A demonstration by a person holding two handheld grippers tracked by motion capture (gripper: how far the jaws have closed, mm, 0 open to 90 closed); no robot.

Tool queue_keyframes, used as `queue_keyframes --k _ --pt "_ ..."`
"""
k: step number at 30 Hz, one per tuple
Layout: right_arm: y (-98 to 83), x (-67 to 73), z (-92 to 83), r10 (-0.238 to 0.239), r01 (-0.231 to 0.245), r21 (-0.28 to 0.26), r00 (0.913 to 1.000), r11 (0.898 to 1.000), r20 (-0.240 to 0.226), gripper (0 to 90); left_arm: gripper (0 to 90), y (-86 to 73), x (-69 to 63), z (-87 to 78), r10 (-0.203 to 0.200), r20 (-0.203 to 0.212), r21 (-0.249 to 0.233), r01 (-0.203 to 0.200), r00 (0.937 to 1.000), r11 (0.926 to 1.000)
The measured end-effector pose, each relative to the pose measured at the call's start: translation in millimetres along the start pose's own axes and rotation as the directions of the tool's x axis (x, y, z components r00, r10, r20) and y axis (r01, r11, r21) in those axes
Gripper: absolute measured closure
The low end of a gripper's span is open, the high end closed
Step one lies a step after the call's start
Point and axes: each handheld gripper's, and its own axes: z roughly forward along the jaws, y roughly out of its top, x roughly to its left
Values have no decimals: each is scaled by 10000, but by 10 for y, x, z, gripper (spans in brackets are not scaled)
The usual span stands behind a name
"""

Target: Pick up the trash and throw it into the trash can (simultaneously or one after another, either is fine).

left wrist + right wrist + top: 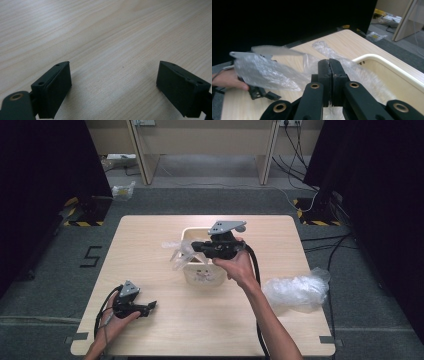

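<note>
Here, a wooden surface [165, 330] holds a cream bin [200, 276] at centre. The right gripper [192, 246], fingers clamped on a clear plastic bag [176, 254] at the bin's 9 o'clock rim, should lower it inside before releasing. The left gripper [152, 305], fingers wide and empty, rests at 7 o'clock.

2 grippers [150, 307] [192, 246], 2 plastic bags [181, 254] [296, 291], 1 cream bin [202, 274], 1 table [165, 292].
</note>
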Motion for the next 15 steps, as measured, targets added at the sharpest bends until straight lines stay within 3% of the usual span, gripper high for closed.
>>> queue_keyframes --k 7,15 --pt "-104 -189 50 154 -202 474 9948 9987 1005 847 116 0 0 0 -6 3 -5 6 10000 10000" --pt "-217 -275 114 -21 -174 1381 9902 9903 1398 800 116 0 -1 2 -7 -19 -33 7 10000 10000"
